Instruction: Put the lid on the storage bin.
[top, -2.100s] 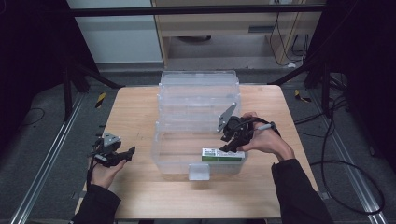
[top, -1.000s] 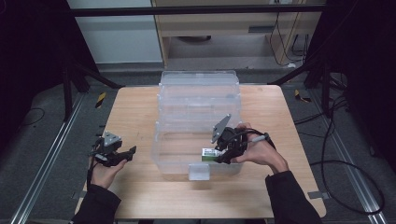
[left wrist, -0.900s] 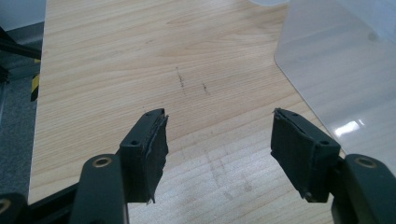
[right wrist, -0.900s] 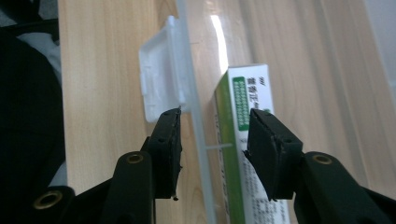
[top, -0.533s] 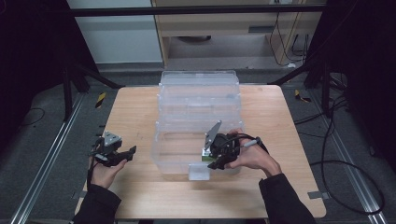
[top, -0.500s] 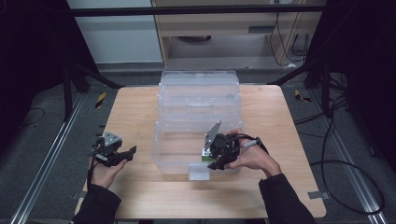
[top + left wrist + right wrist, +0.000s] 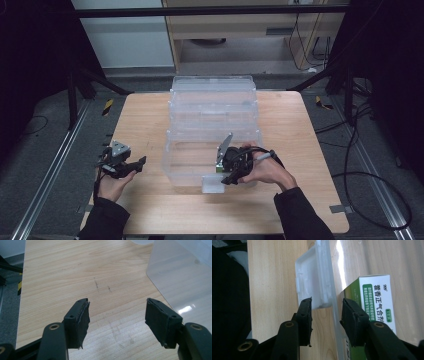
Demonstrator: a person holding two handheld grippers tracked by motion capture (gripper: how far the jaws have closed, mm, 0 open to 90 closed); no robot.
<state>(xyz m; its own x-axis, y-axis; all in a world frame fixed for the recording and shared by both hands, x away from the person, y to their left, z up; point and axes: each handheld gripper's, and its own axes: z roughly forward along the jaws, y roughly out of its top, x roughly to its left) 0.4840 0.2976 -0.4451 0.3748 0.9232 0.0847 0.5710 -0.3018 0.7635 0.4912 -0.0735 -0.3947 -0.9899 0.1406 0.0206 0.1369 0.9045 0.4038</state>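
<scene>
A clear plastic bin stands nearest on the wooden table, with a white latch on its front wall. Inside it, against that wall, lies a green and white carton with printed characters. My right gripper reaches down over that wall. In the right gripper view the gripper straddles the wall: one jaw is outside by the latch, the other inside beside the carton. The jaws have just been closing, and gaps remain at both pads. My left gripper rests open at the table's left, holding nothing.
Two more clear bins stand in a row behind the near one. In the left gripper view the near bin's corner lies ahead to the right. Cables trail on the floor to the right of the table.
My right gripper has moved left and down to the near bin's front wall, and its jaws have narrowed. The left gripper has stayed put.
</scene>
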